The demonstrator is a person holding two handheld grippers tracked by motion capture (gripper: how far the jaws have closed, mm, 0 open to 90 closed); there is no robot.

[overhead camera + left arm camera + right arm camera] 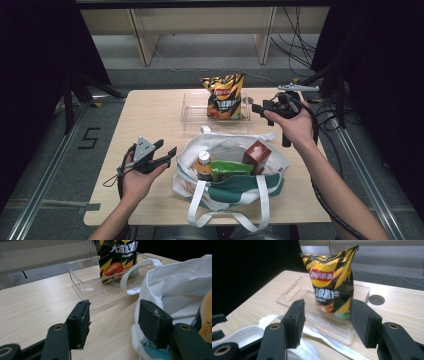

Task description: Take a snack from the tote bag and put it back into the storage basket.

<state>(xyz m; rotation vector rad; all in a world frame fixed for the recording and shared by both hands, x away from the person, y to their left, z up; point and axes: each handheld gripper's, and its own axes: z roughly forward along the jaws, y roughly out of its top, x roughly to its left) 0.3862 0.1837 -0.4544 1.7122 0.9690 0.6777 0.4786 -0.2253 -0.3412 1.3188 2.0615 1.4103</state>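
tray: clear plastic tray (pixel 192 116) sits at the far middle of the bench (pixel 150 107). low see-thru walls, a cut-out handle at one end in the right gripper view.
in the tray: just one chip bag (pixel 225 96), black/yellow w/ a red logo, standing upright toward the tray's right end. rest of the tray floor is bare.
tote: white tote (pixel 230 192) w/ a green band, on the near side of the bench, just in front of the tray. mouth wide open, one strap flopped toward the tray, two more hanging over the near edge.
in the tote: bottle (pixel 203 164) w/ a white cap and orange label, upright on the left; green packet (pixel 229 169) lying across the middle; brown/red carton (pixel 258 154) poking up on the right. all 3 packed close, prob touching, can't say for sure.
left tongs: left tongs (pixel 166 155) just left of the tote, held low over the bench, tips aimed at the bag's side. jaws apart, nothing between them; in the left gripper view the right jaw is right at the tote cloth, can't tell if it touches.
right tongs: right tongs (pixel 257 107) off the tray's right end, pointing left at the chip bag. jaws apart, nothing clamped; in the right gripper view the chip bag lines up in the gap but sits further back, not touched.
bench extras: round grommet hole (pixel 376 299) in the top just past the tray.
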